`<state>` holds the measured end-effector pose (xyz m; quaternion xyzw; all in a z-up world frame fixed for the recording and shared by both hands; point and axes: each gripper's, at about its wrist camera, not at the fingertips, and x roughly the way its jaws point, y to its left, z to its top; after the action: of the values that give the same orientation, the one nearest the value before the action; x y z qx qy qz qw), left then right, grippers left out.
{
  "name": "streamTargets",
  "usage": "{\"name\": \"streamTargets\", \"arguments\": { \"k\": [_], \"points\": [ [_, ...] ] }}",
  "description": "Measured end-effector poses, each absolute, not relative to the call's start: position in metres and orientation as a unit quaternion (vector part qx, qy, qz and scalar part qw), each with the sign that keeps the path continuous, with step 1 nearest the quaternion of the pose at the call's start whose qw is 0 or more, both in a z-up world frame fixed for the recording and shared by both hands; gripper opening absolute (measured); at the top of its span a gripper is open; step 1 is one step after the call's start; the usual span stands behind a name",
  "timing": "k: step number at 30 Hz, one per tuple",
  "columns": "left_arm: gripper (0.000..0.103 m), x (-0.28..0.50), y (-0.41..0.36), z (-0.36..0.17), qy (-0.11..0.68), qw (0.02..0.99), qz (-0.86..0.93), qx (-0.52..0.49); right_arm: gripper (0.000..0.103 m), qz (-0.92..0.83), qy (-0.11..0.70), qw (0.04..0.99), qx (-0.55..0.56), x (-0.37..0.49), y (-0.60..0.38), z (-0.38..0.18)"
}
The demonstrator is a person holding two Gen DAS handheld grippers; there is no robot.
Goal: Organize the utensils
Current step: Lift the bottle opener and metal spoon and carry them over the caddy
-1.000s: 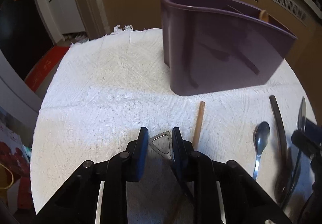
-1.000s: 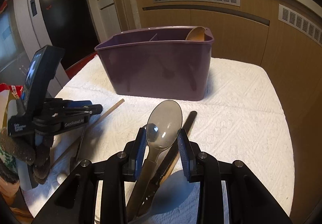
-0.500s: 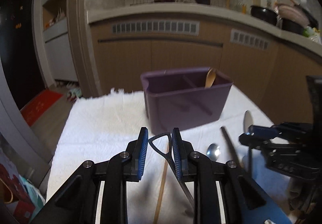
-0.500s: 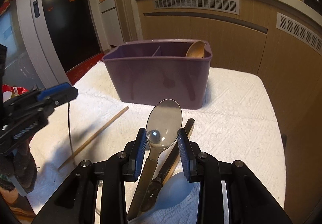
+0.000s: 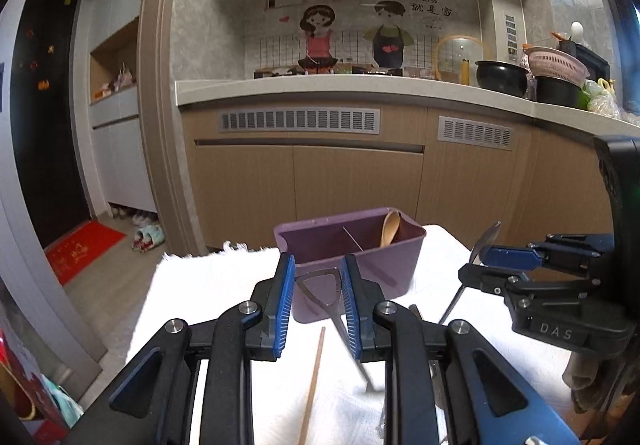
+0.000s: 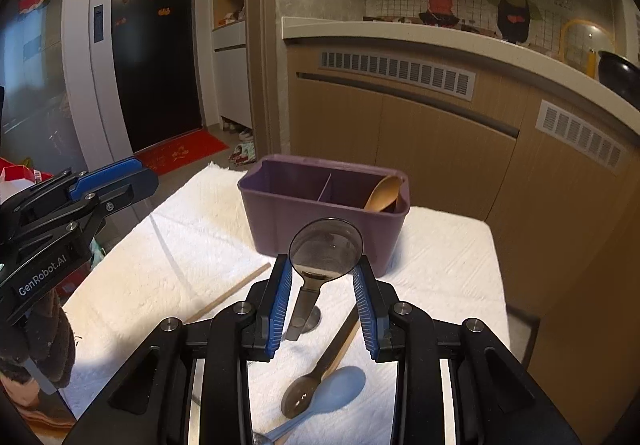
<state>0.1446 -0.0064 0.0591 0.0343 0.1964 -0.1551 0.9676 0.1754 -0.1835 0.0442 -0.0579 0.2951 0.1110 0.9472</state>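
My left gripper [image 5: 318, 285] is shut on the triangular loop end of a thin metal utensil [image 5: 320, 287], whose shaft hangs down toward the white towel [image 5: 224, 305]. My right gripper [image 6: 322, 275] is shut on a large metal spoon [image 6: 326, 249], bowl up, in front of the purple caddy [image 6: 304, 221]. The caddy [image 5: 400, 265] has two compartments; a wooden spoon [image 6: 384, 193] leans in the right one. In the left wrist view, the right gripper [image 5: 474, 265] is seen from the side at the right. The left gripper [image 6: 146, 181] shows at the left of the right wrist view.
A wooden chopstick [image 6: 232, 293] lies on the towel left of centre. A dark spoon [image 6: 320, 365] and a blue spoon [image 6: 332, 389] lie under my right gripper. Kitchen cabinets [image 6: 440, 133] stand right behind the table. A gloved hand [image 6: 40, 341] holds the left gripper.
Both grippers rose from the towel with their utensils still held. The left one tilted upward, so the counter and wall came into view. The caddy now sits lower and smaller in both views.
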Motion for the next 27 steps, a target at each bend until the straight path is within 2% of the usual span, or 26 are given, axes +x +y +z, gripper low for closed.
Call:
{"name": "streamTargets", "arguments": {
  "k": [11,27],
  "points": [
    [0.021,0.142,-0.015,0.093,0.178,0.972,-0.136,0.064,0.032,0.104,0.268,0.955,-0.071,0.173,-0.179,0.079],
    [0.021,0.199,-0.037,0.179,0.087,0.985,-0.12,0.094,0.032,0.081,0.187,0.974,-0.102,0.212,-0.183,0.178]
  ]
}}
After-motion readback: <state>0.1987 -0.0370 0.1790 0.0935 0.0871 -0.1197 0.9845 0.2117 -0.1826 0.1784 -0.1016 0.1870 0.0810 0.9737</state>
